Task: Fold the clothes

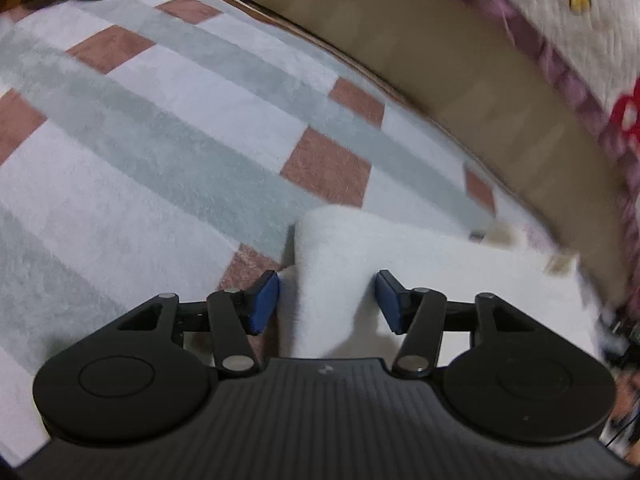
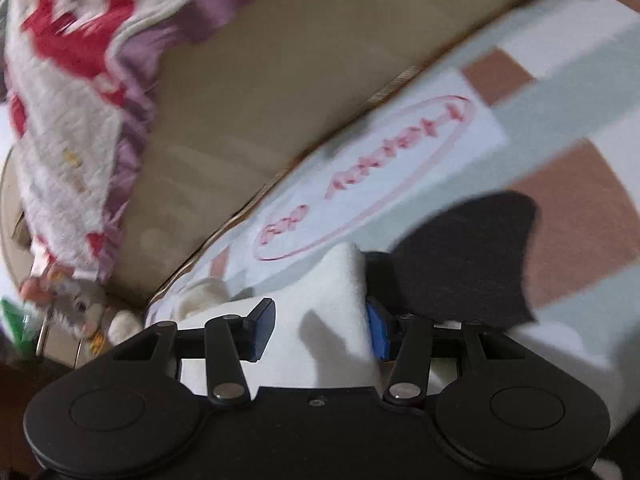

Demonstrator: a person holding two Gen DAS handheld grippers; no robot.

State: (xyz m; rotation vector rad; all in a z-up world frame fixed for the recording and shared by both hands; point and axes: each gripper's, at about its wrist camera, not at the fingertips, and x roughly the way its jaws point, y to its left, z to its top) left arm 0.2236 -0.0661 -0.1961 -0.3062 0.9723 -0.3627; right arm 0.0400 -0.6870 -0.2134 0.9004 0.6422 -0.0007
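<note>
Left wrist view: a fold of white cloth sits between half-open jaws, and the folding looks only partly done.

Nearest, the left gripper [image 1: 326,300] straddles a raised ridge of the cloth [image 1: 440,276]; both blue pads stand just clear of it, so nothing is pinched. The right gripper [image 2: 316,326] has a cloth corner [image 2: 340,280] between its jaws, one pad touching, the other apart. Beyond, the garment lies rumpled on the checked rug [image 1: 160,128], beside a bed frame [image 1: 460,80]; flattening remains.
</note>
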